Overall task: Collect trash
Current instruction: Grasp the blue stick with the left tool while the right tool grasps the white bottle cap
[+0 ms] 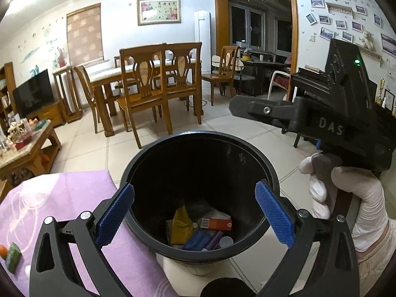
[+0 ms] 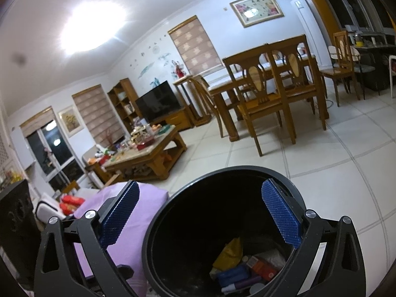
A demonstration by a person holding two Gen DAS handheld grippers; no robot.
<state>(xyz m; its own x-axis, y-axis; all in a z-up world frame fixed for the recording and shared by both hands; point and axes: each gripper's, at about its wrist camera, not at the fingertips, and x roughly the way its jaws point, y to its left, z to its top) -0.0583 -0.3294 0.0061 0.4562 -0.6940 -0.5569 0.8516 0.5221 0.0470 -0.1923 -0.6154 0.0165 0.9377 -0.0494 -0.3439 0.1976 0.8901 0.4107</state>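
Black bin [image 1: 198, 148] sits lower centre, trash [image 1: 200, 230] at its bottom. Left gripper [image 1: 195, 212] and right gripper [image 2: 200, 215] both gape wide over the rim, empty. Lift clear of the rim before swinging to the purple cloth [image 1: 69, 193] lower left.

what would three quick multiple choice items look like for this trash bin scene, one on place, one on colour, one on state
1. Where does the orange box lie?
A. inside the black bin
B. on the floor
C. on the purple cloth

2. What colour are the left gripper pads?
A. red
B. blue
C. white

3. How do the right gripper jaws stand?
A. closed on a wrapper
B. closed, nothing held
C. wide open, nothing held

Answers: 1 A, it rests among trash at the bin's bottom; 2 B, both pads show blue; 3 C, pads spread apart with only the bin beyond.
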